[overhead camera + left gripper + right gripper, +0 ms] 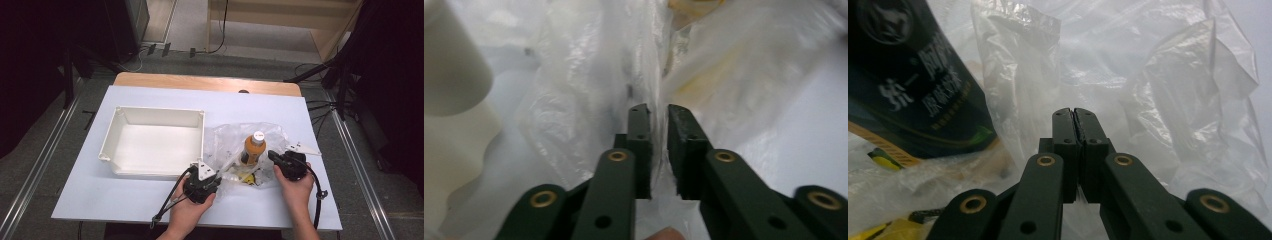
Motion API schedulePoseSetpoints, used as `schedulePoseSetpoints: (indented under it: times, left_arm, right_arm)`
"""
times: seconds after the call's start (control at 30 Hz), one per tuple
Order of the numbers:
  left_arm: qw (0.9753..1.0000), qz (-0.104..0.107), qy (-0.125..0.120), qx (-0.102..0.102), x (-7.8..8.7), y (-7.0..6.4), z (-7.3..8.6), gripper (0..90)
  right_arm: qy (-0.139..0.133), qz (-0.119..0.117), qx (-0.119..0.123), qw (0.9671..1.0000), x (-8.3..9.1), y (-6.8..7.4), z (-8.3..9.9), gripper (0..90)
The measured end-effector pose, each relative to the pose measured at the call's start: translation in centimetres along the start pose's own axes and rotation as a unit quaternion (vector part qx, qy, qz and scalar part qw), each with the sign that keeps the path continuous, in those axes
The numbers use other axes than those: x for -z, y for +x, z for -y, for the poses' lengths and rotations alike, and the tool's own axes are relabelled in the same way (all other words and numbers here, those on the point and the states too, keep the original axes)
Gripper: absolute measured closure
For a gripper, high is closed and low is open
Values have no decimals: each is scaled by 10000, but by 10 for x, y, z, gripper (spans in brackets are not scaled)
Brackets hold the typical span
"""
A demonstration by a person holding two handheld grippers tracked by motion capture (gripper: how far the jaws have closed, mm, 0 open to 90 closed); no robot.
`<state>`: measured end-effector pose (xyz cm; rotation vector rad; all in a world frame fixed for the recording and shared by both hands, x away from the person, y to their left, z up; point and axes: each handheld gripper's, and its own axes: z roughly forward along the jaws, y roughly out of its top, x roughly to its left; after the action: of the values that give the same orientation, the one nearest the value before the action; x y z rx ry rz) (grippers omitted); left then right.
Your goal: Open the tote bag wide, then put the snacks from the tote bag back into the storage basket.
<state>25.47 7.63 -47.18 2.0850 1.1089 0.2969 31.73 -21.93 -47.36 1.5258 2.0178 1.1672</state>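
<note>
Tray (150,145): white, empty, on the left half of the worktop (125,197), its long sides running along the near edge; well back from that edge.
Left tongs (212,176): in the person's left hand (189,207), just off the tray's near right corner, at the bag's left edge. In the left gripper view the jaws stand narrow, a thin gap between them, with a fold of the bag (599,75) running into that gap; whether it is pinched I cannot tell.
Bag (250,142): clear crumpled plastic, lying right of the tray, towards the right edge of the worktop, between the two tongs.
Bottle (253,148): orange with a white cap, upright inside the bag; its dark label (913,90) fills the left of the right gripper view.
Yellow wrappers (247,178): inside the bag, at its near side.
Right tongs (272,155): in the right hand (296,187), at the bag's right side, just beside the bottle. Jaws pressed together, bag film (1148,100) all around them; film between the pads cannot be made out.
</note>
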Motion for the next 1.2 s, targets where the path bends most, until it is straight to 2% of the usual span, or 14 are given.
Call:
schedulePoseSetpoints:
  times: [0.07,0.13,0.2,0.33,0.37,0.4,0.43,0.5,0.6,0.67,0.77,0.83,1.0,1.2]
  left_arm:
    - [10000,-29,69,-56,1,3,1,879]
    - [9997,-113,67,-224,3,4,3,896]
    - [9996,-100,68,-245,5,5,5,900]
    - [9997,4,67,-244,7,10,6,900]
    - [9996,130,58,-246,8,12,7,899]
    - [9991,324,31,-269,10,15,9,836]
    - [9989,359,-5,-297,11,15,9,836]
    - [9988,287,-67,-379,16,17,13,847]
    - [9992,300,-53,-245,16,21,13,871]
    - [9992,278,-26,-295,16,20,13,889]
    - [9992,312,-76,-217,16,21,13,884]
    - [9989,386,-223,-130,19,24,13,843]
    - [9965,556,-576,-248,32,24,15,556]
    - [9932,719,-887,-232,47,34,23,435]
  right_arm:
    - [95,42,-53,9999,-2,-2,2,900]
    - [216,92,-30,9997,-4,-2,4,900]
    - [295,144,48,9994,-5,-3,4,900]
    - [449,146,-68,9989,-6,-6,4,900]
    - [467,161,-68,9988,-6,-6,5,900]
    - [424,156,-36,9990,-4,-4,5,892]
    - [424,156,-36,9990,-4,-4,5,892]
    - [172,-128,-36,9998,1,-6,5,828]
    - [30,-139,-25,9999,5,-7,4,812]
    - [-97,-101,-54,9999,10,-6,2,830]
    - [-76,-26,71,9999,11,-5,2,839]
    - [-121,-78,19,9999,13,-6,3,818]
    - [-374,-334,-49,9987,26,-6,-4,646]
    - [-600,-334,48,9976,33,-6,-5,523]
